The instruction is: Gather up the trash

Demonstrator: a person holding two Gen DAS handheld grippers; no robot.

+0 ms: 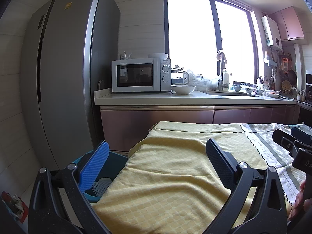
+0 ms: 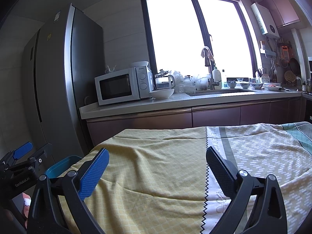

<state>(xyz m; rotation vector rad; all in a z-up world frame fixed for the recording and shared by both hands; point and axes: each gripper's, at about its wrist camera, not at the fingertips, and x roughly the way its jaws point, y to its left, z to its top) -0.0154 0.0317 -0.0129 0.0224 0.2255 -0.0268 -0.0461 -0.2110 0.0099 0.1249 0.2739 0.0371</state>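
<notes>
My left gripper (image 1: 156, 163): jaws wide, empty.
My right gripper (image 2: 157, 167): jaws wide, empty.
Cloth (image 1: 167, 167): yellow, woven, wrinkled.
Bin (image 1: 105, 175): blue plastic, beside tabletop.

**Readable text in your two views**

You can read "GenRobot.AI" in white on the black body of the left gripper (image 2: 21, 162), seen from your right wrist camera. On the patterned cloth (image 1: 175, 175), capital letters run along the grey band by the zigzag stripe: "WISH" and "HAVE" in your left view, "EVERYDA" near the far edge in your right view. The microwave (image 1: 140, 75) carries a small brand mark on its upper right corner, too small to read with certainty.
</notes>
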